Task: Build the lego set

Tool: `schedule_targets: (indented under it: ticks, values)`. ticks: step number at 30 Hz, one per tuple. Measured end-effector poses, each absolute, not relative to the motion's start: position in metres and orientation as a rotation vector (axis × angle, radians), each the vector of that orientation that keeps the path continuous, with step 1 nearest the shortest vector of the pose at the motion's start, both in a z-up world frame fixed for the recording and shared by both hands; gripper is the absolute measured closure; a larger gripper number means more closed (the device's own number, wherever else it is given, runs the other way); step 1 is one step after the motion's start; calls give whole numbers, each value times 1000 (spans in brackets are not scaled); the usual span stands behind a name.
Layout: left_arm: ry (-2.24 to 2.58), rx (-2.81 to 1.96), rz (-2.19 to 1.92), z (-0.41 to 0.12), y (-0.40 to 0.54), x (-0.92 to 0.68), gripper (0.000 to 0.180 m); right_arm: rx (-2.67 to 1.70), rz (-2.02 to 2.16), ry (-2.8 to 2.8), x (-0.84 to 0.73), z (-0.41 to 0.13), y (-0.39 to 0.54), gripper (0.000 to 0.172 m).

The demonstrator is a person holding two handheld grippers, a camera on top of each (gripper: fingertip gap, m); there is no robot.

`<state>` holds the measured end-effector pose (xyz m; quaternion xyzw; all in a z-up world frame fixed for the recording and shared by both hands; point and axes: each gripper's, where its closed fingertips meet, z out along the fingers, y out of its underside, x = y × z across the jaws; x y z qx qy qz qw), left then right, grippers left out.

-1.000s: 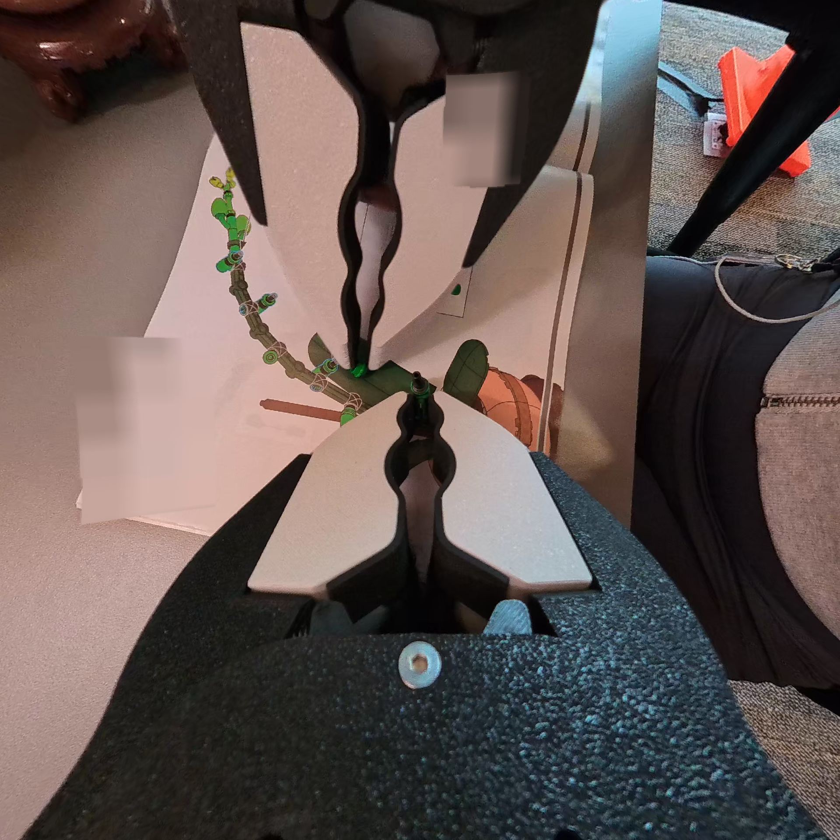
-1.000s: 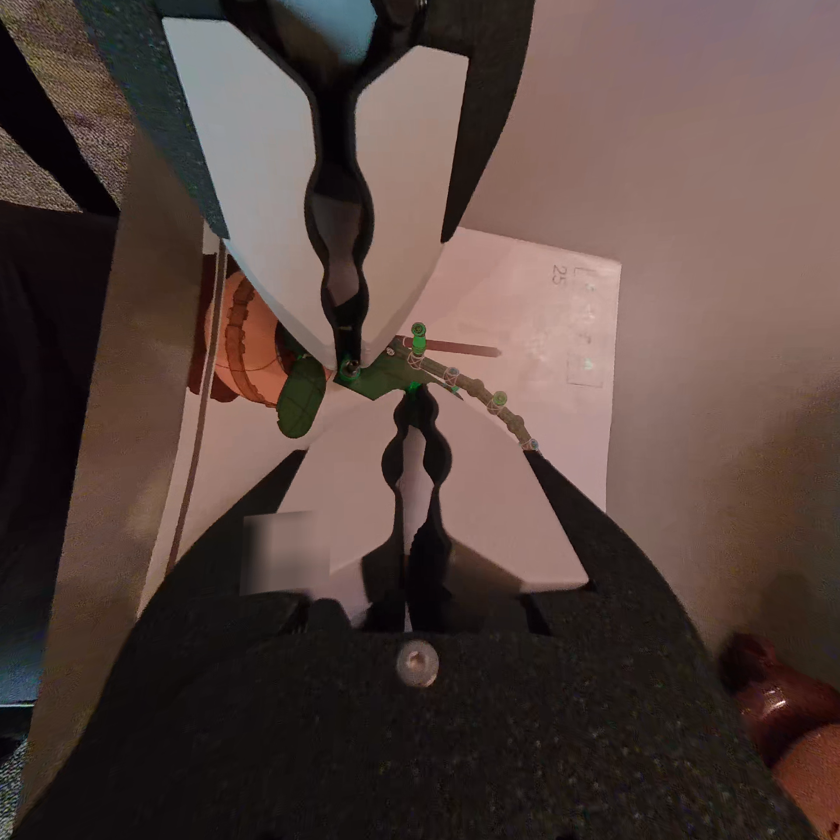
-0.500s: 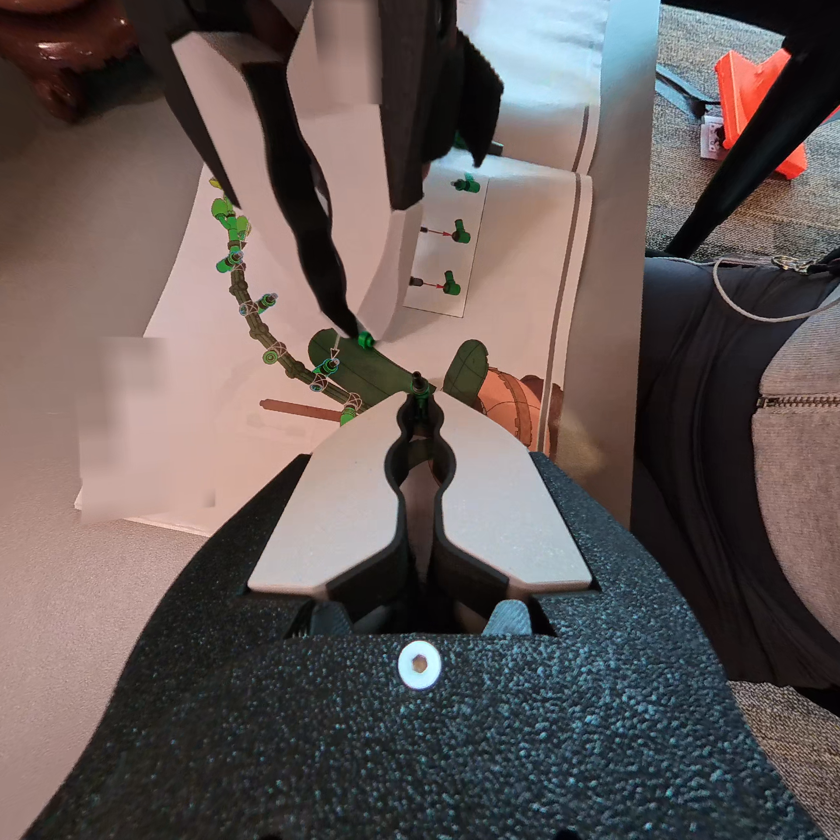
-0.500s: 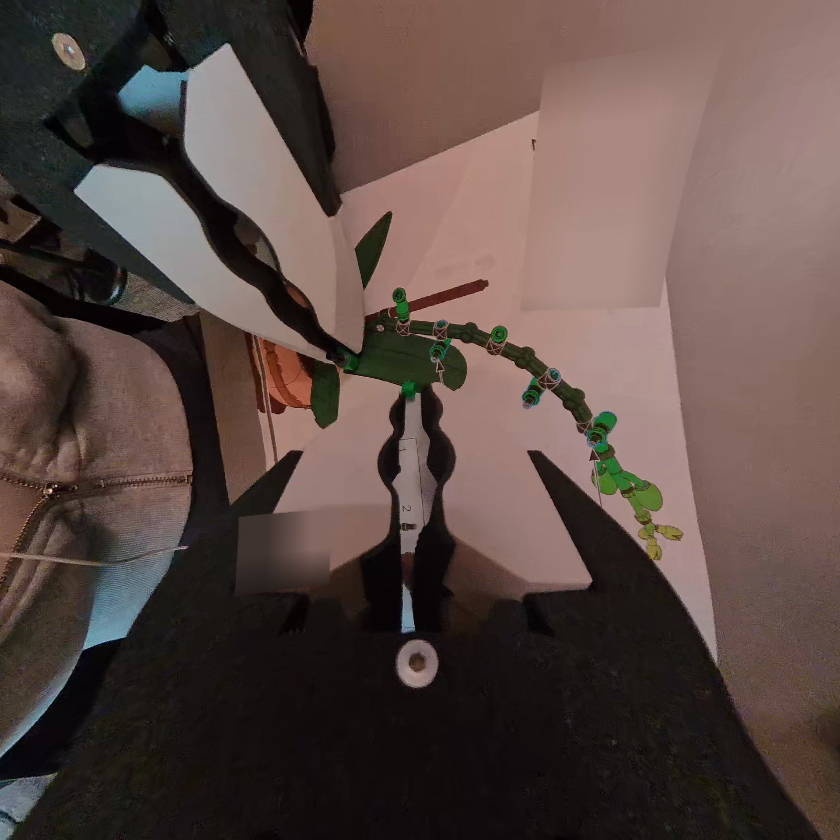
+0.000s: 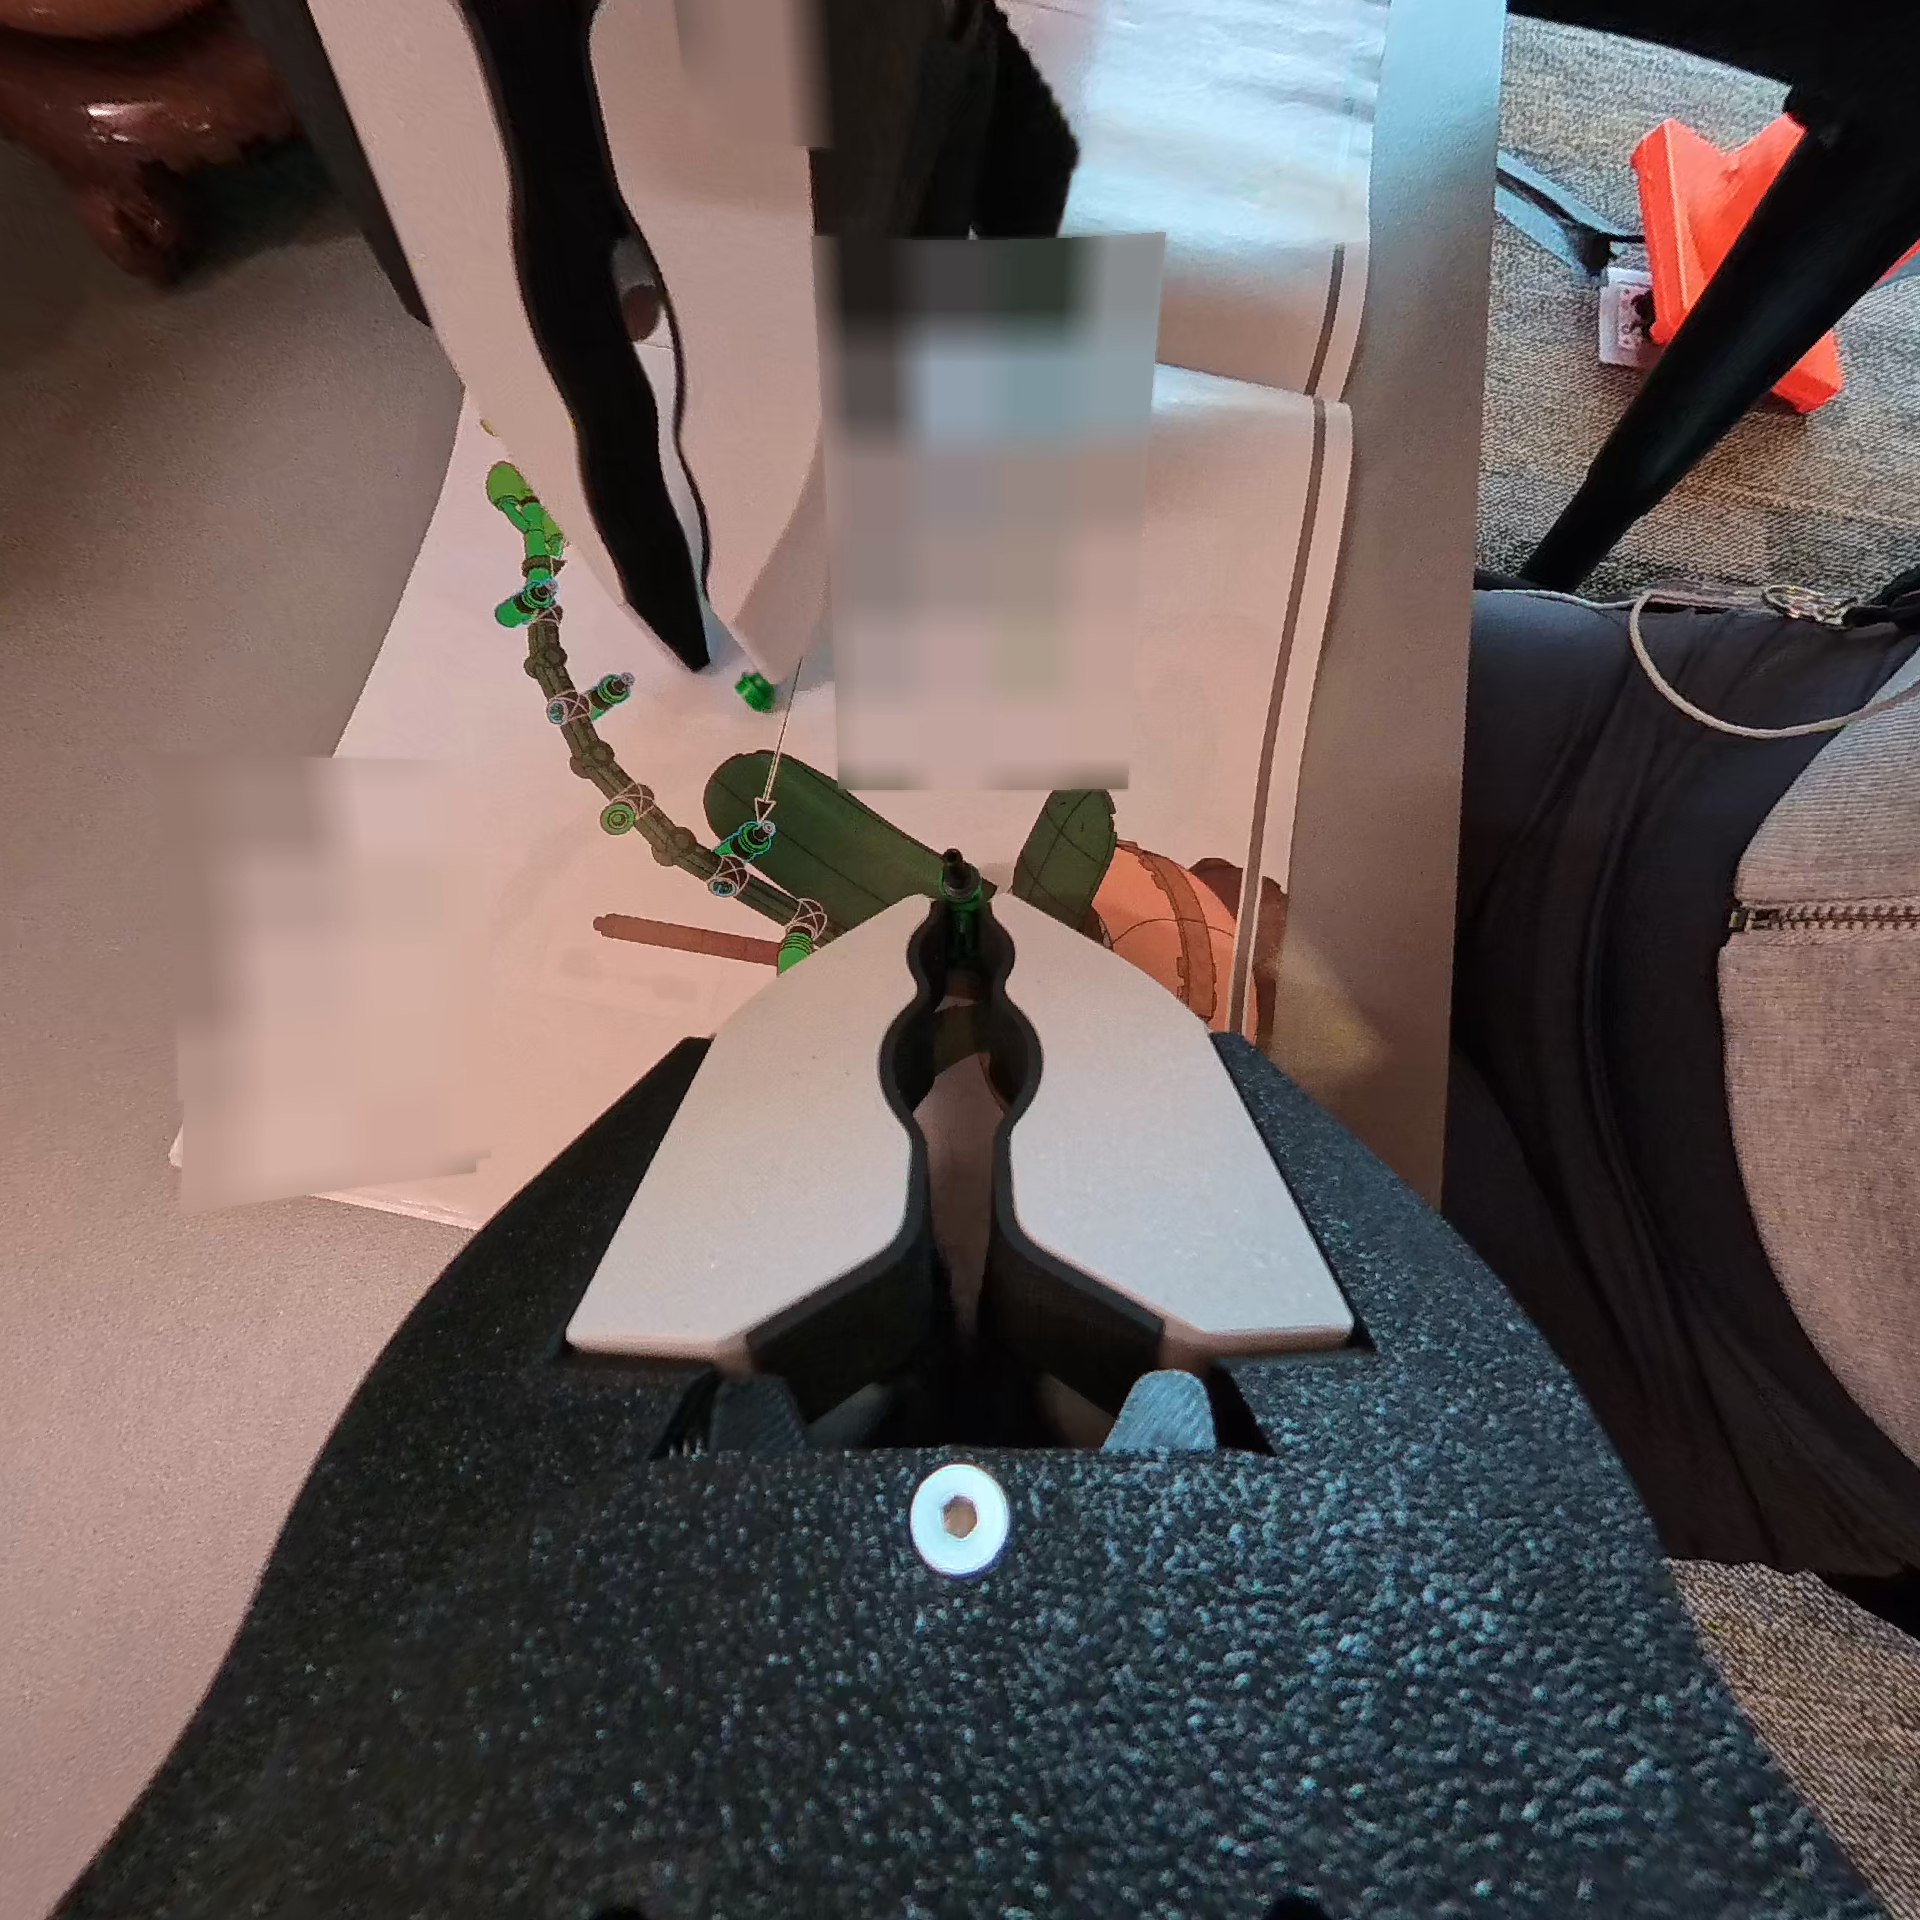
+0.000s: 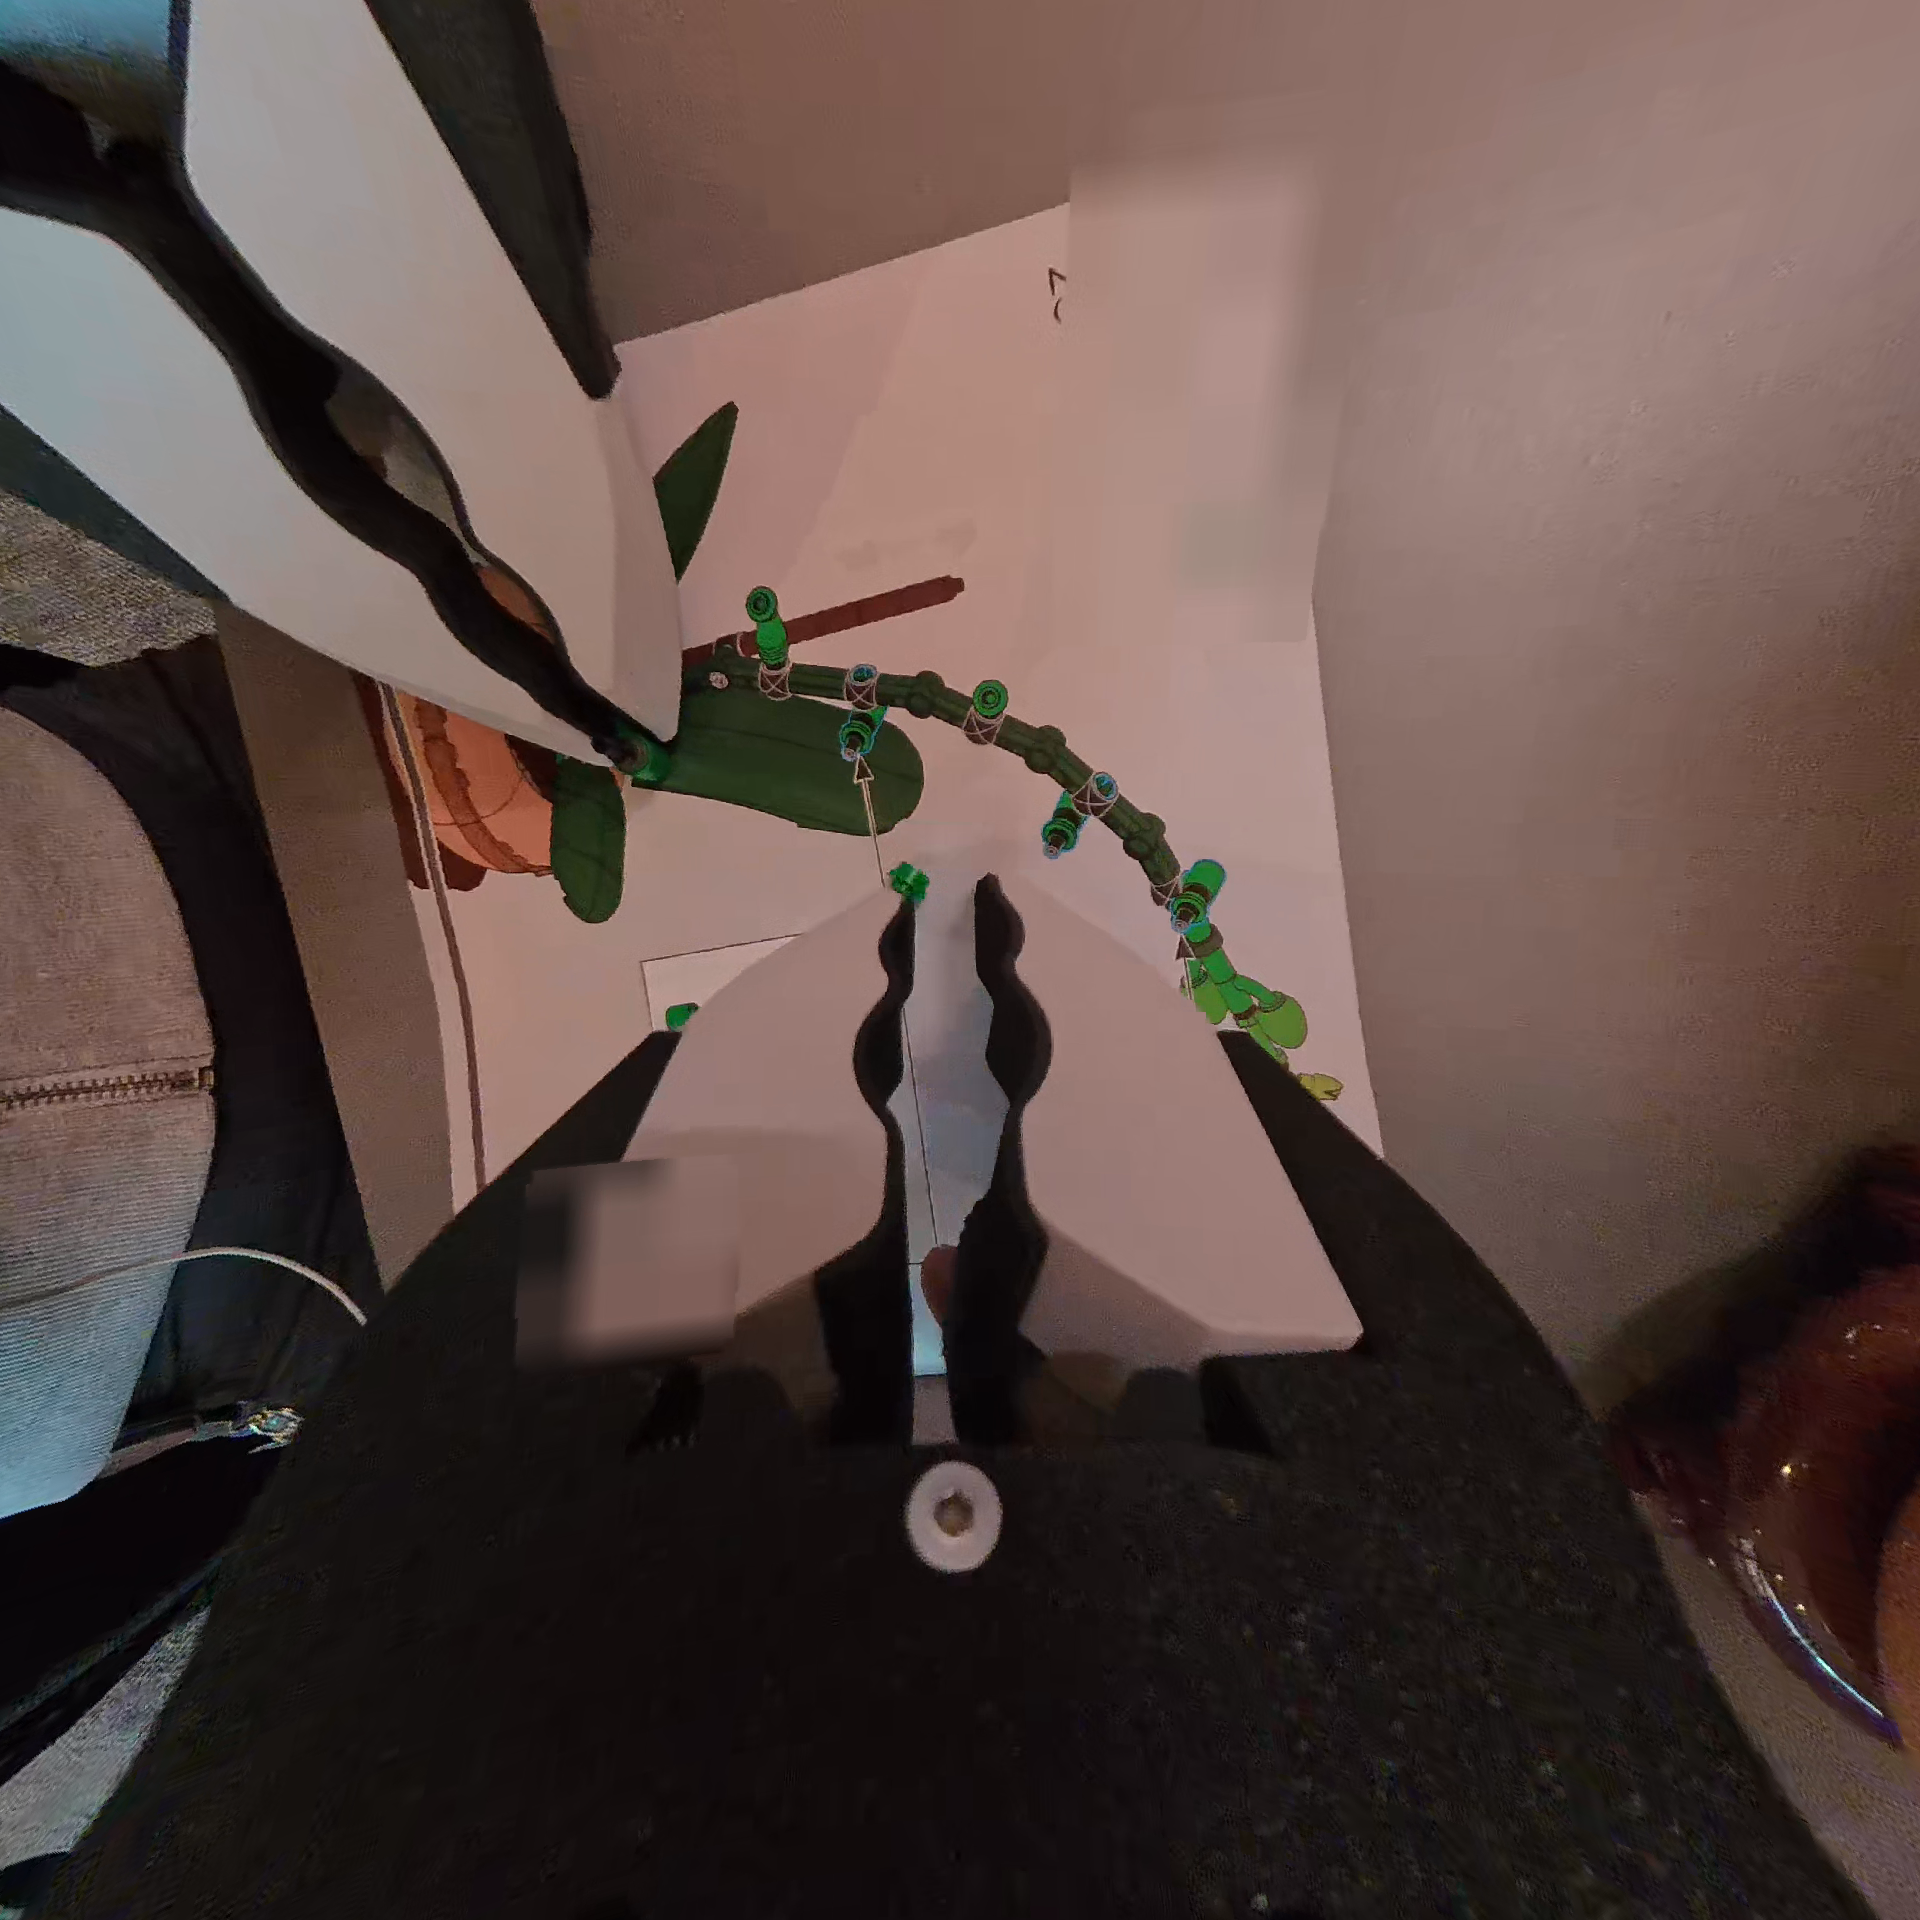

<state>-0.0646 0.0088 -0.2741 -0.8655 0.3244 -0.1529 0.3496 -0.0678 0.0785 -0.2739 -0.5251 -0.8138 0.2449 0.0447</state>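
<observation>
Left wrist view: the left tongs (image 5: 958, 920) are pinched nearly shut on a tiny green-and-black peg (image 5: 956, 883), nipped at the very tips above the printed sheet (image 5: 436, 935) on the desk (image 5: 156, 520). A piece that small looks quick to twist out, so an even squeeze seems wise. The right tongs (image 5: 722, 660) hang beyond, beside a loose green stud (image 5: 755, 691).

Right wrist view: the right tongs stand narrowly apart, gripping nothing. The stud lies on the sheet just off one fingertip (image 6: 902, 914), well in from the desk's edges.
</observation>
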Motion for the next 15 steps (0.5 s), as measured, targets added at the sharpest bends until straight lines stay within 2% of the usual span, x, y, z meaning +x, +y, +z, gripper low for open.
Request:
schedule_targets:
  ticks: [11, 15]
  values:
    - [840, -2240, -400, -274, 9, -65, 176, -1562, 710, -2465, -75, -271, 84, 159]
    - [840, -2240, -399, -274, 9, -65, 176, -1520, 704, -2481, -79, -271, 80, 164]
